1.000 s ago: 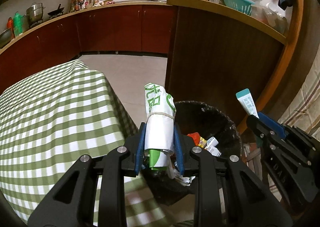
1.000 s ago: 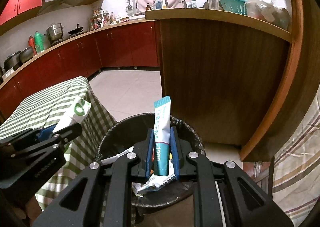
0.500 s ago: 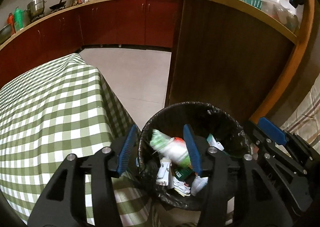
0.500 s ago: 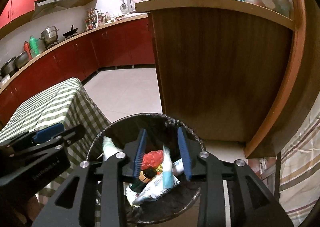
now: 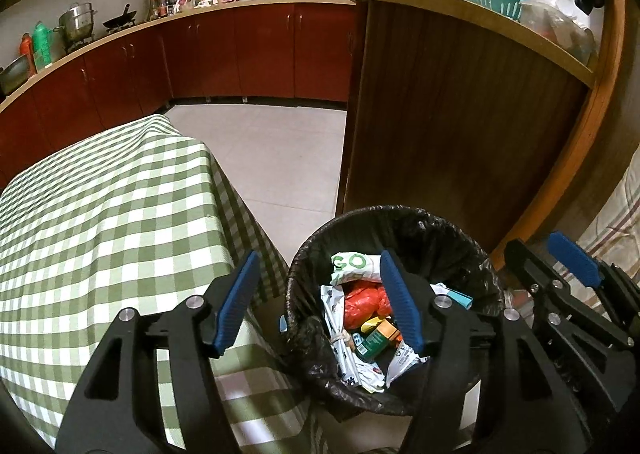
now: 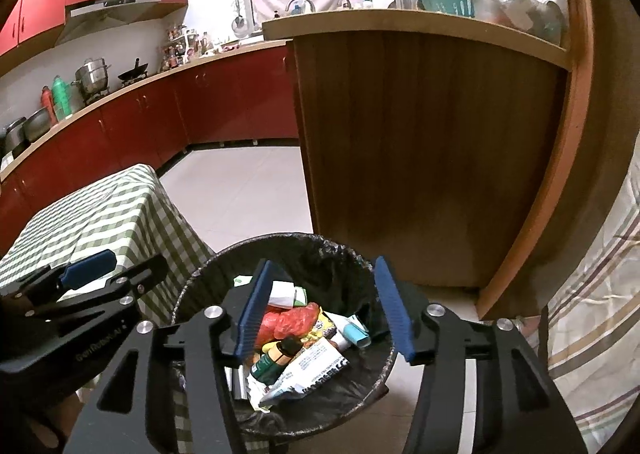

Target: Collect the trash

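Trash fills the bottom of a round bin lined with a black plastic bag (image 5: 404, 222), which stands on the pale tiled floor (image 5: 280, 158). Inside lie a rolled white paper wrapper with green lettering (image 5: 354, 266), a crumpled red plastic bag (image 5: 362, 302), a small green and orange carton (image 5: 376, 338), a white and teal tube (image 6: 352, 328) and a printed white packet (image 6: 312, 370), all heaped loosely against each other.

Left tongs (image 5: 320, 302), black with blue ribbed pads, hang above the bin's left side. Their jaws are opening and grip nothing; between the pads there is only the view down onto the bin's rim and the rubbish below. Right tongs (image 6: 326, 304), of the same build, hang over the middle of the bin. Their jaws are also opening and empty, with the trash seen well beneath them. Each pair shows at the edge of the other's view, so the two sit side by side over the bin.

Just left of the bin stands a counter draped in a green and white checked cloth (image 5: 100, 222), its hanging edge close to the bin's wall. Behind the bin rises a curved brown wooden bar partition (image 5: 460, 114) topped with dishes and a teal basket (image 5: 492, 0). Farther back, dark red kitchen cabinets (image 5: 240, 54) run along the wall, with pots and bottles on top. A striped pale fabric (image 6: 592, 314) lies at the right.
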Demonstrator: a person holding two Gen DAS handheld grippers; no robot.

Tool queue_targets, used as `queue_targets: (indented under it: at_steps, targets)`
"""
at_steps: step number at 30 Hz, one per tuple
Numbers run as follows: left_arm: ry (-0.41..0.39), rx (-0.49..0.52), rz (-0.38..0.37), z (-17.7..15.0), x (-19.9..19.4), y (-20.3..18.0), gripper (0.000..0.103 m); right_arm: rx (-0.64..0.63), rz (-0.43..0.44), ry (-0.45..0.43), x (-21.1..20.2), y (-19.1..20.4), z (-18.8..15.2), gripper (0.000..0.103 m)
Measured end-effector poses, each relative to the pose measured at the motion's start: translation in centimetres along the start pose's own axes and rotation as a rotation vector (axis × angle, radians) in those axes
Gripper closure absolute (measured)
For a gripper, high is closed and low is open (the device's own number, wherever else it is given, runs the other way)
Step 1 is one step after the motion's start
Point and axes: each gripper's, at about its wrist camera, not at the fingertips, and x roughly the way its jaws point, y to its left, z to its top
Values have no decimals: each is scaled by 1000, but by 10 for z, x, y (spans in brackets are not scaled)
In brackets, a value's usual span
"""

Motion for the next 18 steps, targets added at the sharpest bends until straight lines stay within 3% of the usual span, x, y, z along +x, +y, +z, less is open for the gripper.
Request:
queue_targets:
  at_steps: [6,18]
  targets:
    - [-14,-16,9,-4,-15,10,35,-10,-16,-17,-11,4,0,33]
    - [-42,-40,24,-23,-60,38,26,-47,-21,-38,-47,31,-8,28]
